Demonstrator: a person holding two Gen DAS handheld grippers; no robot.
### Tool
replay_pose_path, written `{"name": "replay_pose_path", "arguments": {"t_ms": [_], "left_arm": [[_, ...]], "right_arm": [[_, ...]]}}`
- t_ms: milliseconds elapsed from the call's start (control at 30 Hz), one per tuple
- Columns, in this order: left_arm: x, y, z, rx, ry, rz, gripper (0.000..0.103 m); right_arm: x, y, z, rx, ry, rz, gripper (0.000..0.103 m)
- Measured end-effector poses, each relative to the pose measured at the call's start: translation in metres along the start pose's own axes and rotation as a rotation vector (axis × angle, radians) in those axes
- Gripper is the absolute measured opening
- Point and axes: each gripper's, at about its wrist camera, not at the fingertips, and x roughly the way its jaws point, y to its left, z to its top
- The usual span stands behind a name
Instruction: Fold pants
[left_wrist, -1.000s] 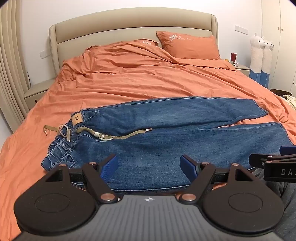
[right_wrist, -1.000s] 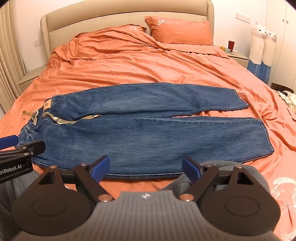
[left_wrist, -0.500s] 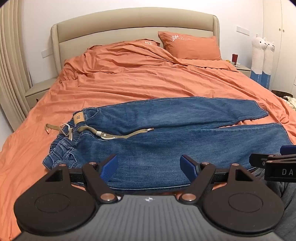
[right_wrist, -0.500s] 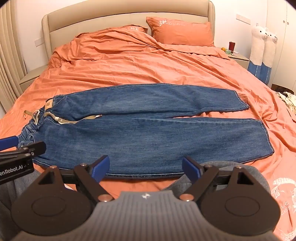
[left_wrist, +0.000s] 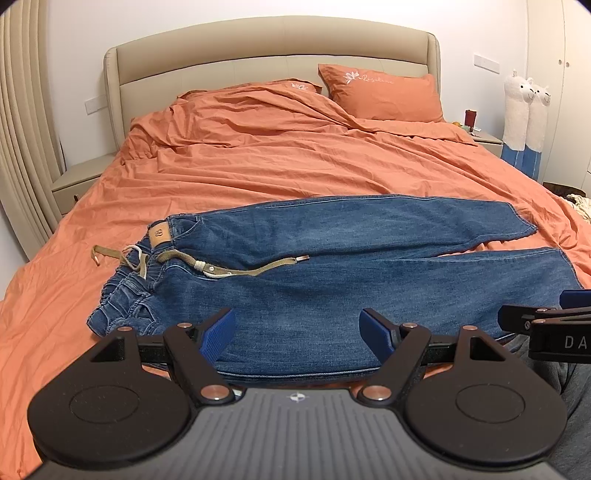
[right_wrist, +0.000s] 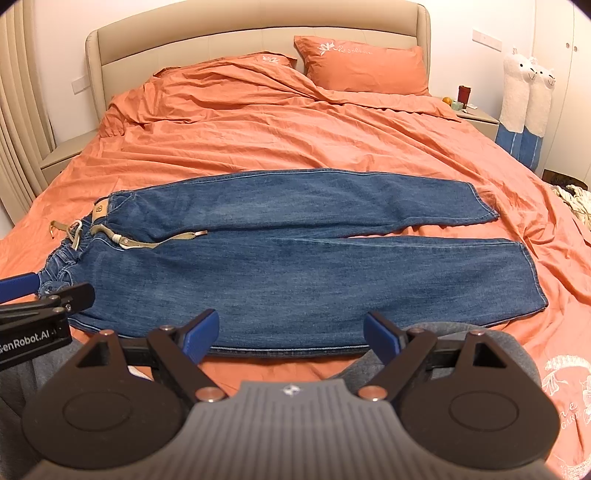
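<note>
Across the near half of a wide bed covered in a rumpled orange sheet (right_wrist: 295, 125) lies a pair of blue denim pants (right_wrist: 295, 266), spread flat and crosswise, waistband toward the left and both leg hems toward the right. The two legs lie side by side, the farther one slightly shorter in view, with a narrow wedge of orange sheet showing between them near the hems. A tan leather patch (left_wrist: 160, 236) sits at the waistband's far corner, and an olive-green fabric belt (left_wrist: 236, 271) trails from the waist across the upper thigh, its other end lying out on the sheet to the left. The left gripper (left_wrist: 297, 330), black with blue pads, hangs just above the near edge of the pants toward the waist end, its jaws spread wide and holding nothing. The right gripper (right_wrist: 291, 334) hovers over the same near edge further toward the hems, likewise spread wide and empty. An orange pillow (right_wrist: 364, 68) leans against the beige padded headboard (right_wrist: 258, 33), and two white alpaca plush toys (right_wrist: 526, 99) stand by the right wall.
</note>
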Motion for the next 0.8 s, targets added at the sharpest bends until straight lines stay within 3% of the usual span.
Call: {"name": "replay_pose_path", "arguments": {"t_ms": [800], "left_arm": [[-0.0001,0.0002,-0.0001,-0.002,-0.002,-0.003,0.090]], "right_arm": [[-0.0042,0.0016,0.0013,-0.005,-0.004,0.004,0.082]]}}
